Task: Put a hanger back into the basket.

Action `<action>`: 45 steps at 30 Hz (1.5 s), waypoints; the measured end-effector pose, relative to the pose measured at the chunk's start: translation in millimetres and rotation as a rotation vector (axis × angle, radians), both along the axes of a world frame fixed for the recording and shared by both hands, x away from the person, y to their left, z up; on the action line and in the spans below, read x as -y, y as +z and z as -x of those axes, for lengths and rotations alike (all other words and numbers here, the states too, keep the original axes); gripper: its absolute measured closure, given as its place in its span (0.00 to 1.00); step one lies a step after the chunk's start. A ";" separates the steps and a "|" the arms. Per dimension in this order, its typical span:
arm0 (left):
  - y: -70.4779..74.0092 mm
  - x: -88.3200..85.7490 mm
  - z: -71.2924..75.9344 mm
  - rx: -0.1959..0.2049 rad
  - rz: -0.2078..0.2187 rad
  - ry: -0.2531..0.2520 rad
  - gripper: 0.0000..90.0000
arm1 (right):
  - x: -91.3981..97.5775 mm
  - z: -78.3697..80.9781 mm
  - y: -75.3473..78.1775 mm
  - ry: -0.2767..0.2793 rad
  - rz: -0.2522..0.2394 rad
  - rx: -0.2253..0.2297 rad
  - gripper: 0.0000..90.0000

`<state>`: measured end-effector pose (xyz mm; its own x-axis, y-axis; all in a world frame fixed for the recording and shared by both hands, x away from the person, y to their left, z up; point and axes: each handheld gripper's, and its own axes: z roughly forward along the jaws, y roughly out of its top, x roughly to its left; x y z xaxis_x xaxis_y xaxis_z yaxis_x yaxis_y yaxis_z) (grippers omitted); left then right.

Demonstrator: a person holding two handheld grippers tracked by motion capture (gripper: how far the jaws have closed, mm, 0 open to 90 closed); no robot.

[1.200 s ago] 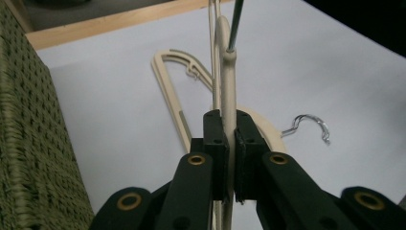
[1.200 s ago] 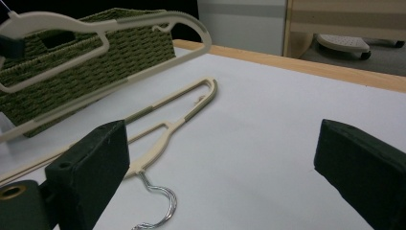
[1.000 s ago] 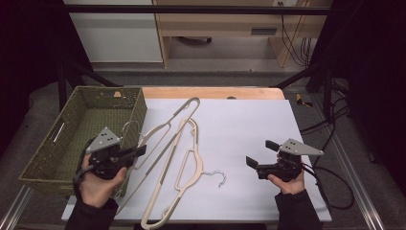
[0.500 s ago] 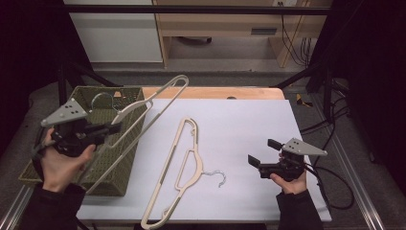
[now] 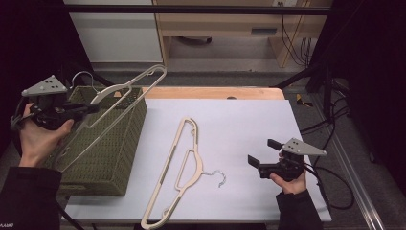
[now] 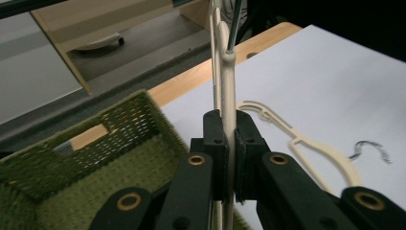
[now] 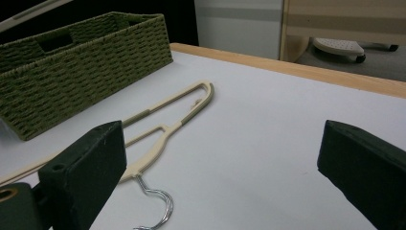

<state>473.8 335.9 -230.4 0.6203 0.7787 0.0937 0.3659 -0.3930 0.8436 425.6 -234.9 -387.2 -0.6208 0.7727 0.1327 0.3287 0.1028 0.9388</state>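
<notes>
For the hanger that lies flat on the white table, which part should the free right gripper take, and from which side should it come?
Probably the neck of the hanger, just beside its metal hook. That end points toward the right gripper, whose fingers stand wide open. The hanger lies flat, so come down from above, one finger each side of the thin neck. The long bars look harder to balance.

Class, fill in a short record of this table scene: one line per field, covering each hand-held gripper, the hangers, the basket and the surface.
Left hand-held gripper: shut on lifted hanger, above the basket
Lifted hanger: cream, metal hook, tilted in the air over the basket
Right hand-held gripper: open, holds nothing, low over the table's right side
Second hanger: cream, lying flat mid-table, hook pointing right
Basket: green woven, at the table's left edge
Table: white top, wooden far edge
</notes>
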 end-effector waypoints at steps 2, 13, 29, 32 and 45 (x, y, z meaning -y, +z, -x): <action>-5.5 -9.8 -6.0 0.001 -0.001 0.019 0.96 | 0.0 0.1 0.1 0.000 0.000 0.000 0.04; -25.7 -39.3 -24.3 -0.006 -0.082 0.050 0.96 | -0.6 -0.4 -0.6 0.004 0.006 -0.003 0.03; -67.3 -71.0 -33.4 -0.074 -0.130 0.099 0.96 | -0.5 -1.1 -1.1 0.010 0.012 -0.003 0.03; -77.5 -70.0 -34.2 -0.084 -0.133 0.101 0.96 | -1.7 -1.0 -1.5 0.007 0.011 -0.007 0.03; -129.3 -55.1 -28.1 -0.082 -0.155 0.113 0.96 | -1.5 -0.8 -1.4 0.010 0.010 -0.007 0.03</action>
